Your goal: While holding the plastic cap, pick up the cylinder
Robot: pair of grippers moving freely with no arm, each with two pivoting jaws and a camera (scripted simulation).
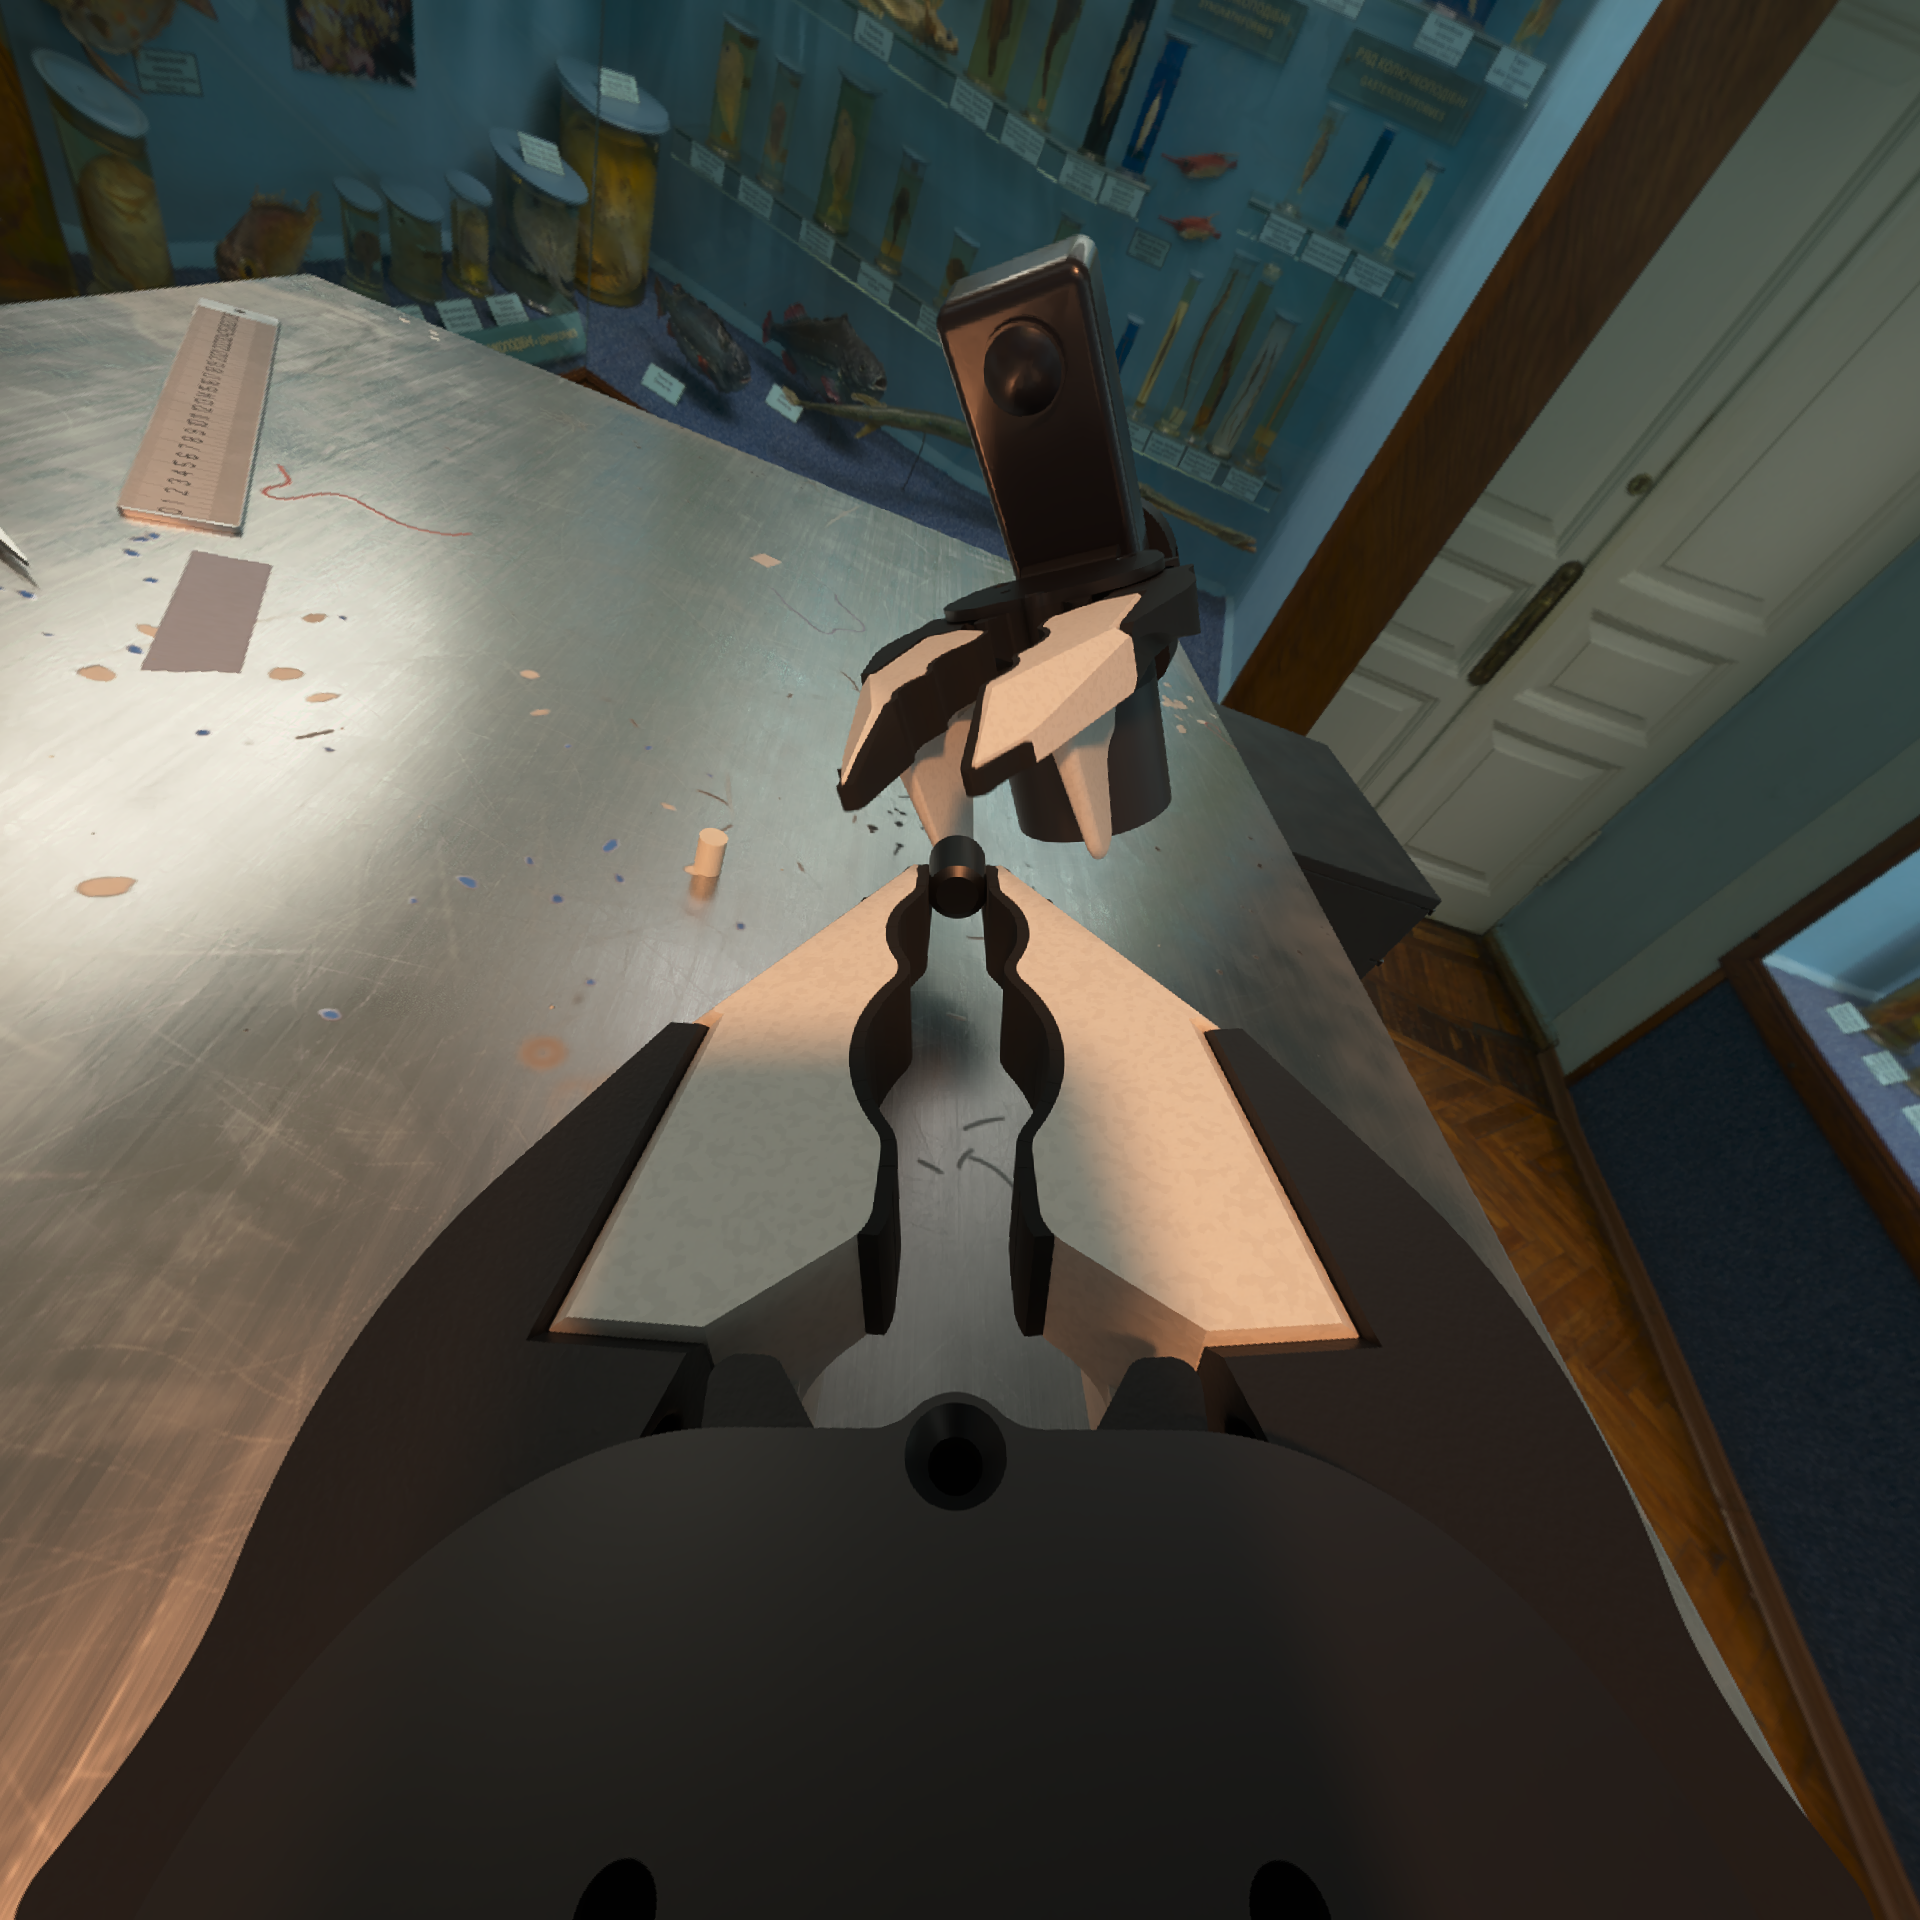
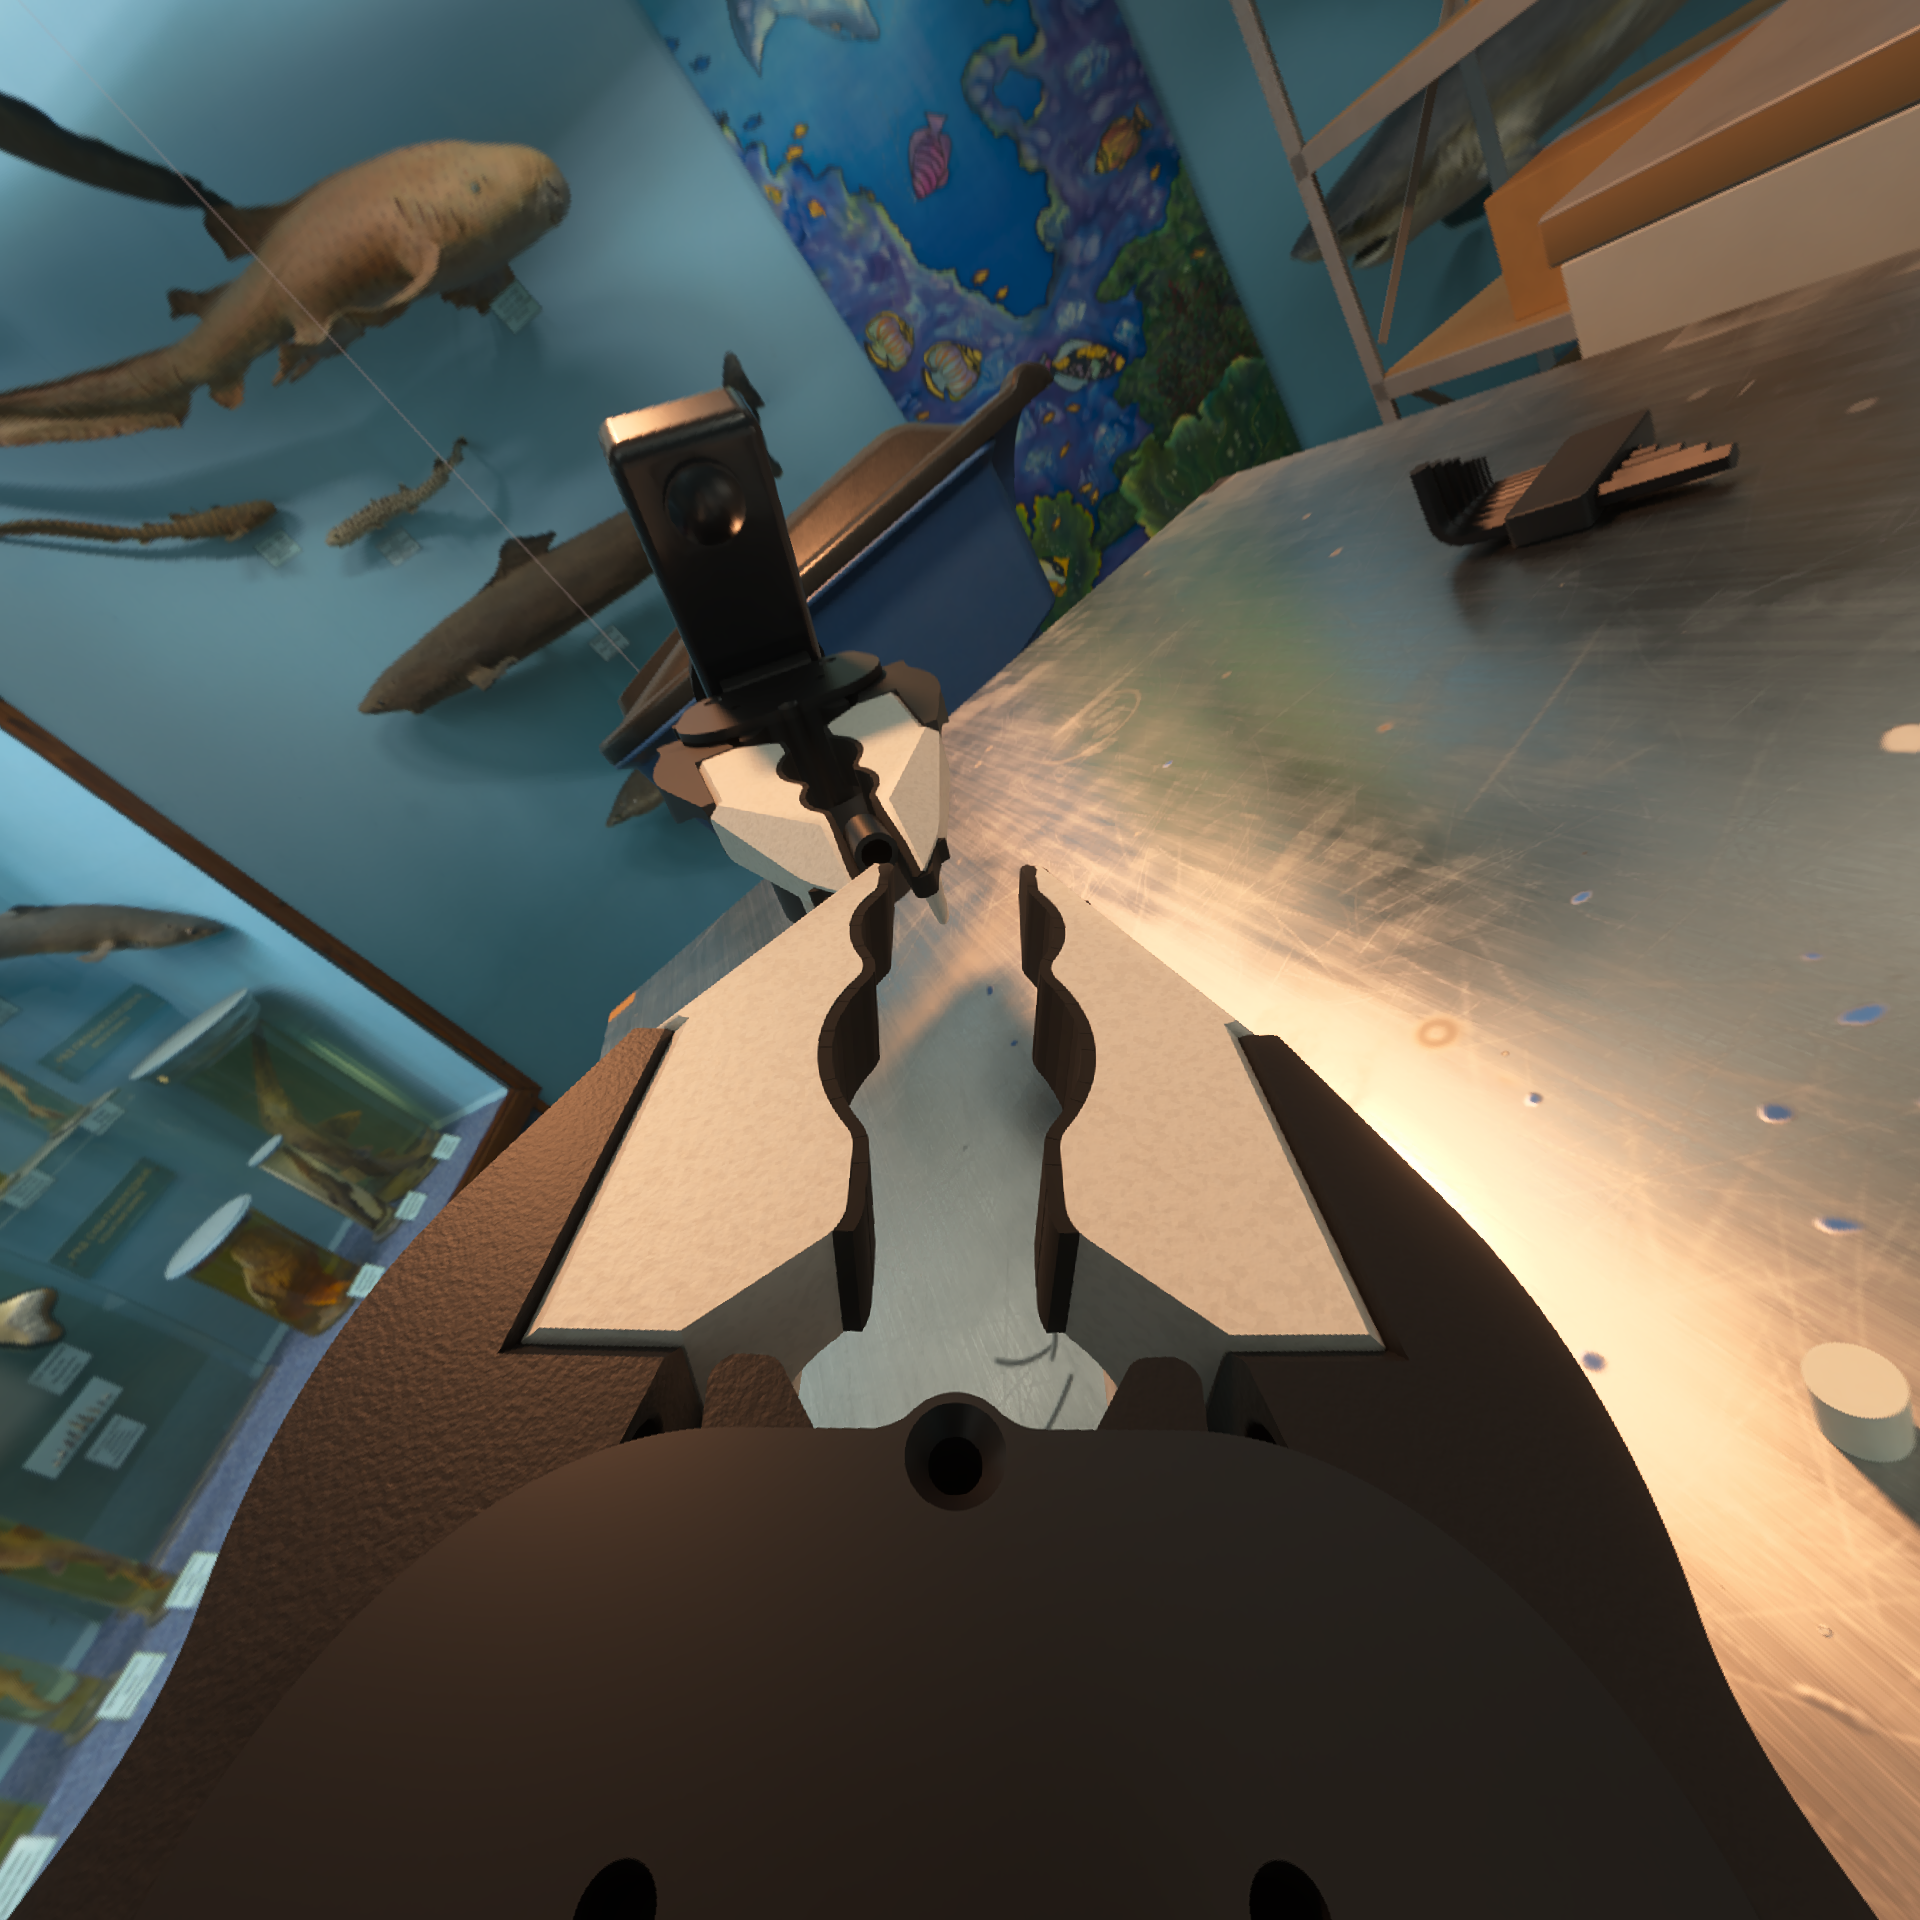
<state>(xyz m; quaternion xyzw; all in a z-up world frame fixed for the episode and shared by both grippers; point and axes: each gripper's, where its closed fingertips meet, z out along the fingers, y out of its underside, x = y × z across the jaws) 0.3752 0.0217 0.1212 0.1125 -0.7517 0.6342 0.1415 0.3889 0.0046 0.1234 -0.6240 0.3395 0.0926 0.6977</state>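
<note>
My left gripper [image 1: 956, 878] is shut on a small black plastic cap [image 1: 956, 891], pinched at the very fingertips above the metal table [image 1: 416, 1039]. A small pale cylinder [image 1: 710, 854] stands upright on the table, to the left of the fingertips and apart from them. My right gripper [image 2: 954, 894] is open and empty, its tips close to the left gripper [image 2: 896, 862] and the cap [image 2: 871, 840], facing them. A pale short cylinder [image 2: 1860, 1397] stands on the table at the lower right of the right wrist view. The right gripper [image 1: 935, 800] also shows in the left wrist view.
A ruler [image 1: 197, 416] and a grey strip [image 1: 208, 613] lie at the far left of the table. A black hex key set [image 2: 1569, 483] lies at the far right. The table edge [image 1: 1299, 831] runs just right of the grippers, with a wooden floor [image 1: 1507, 1143] below.
</note>
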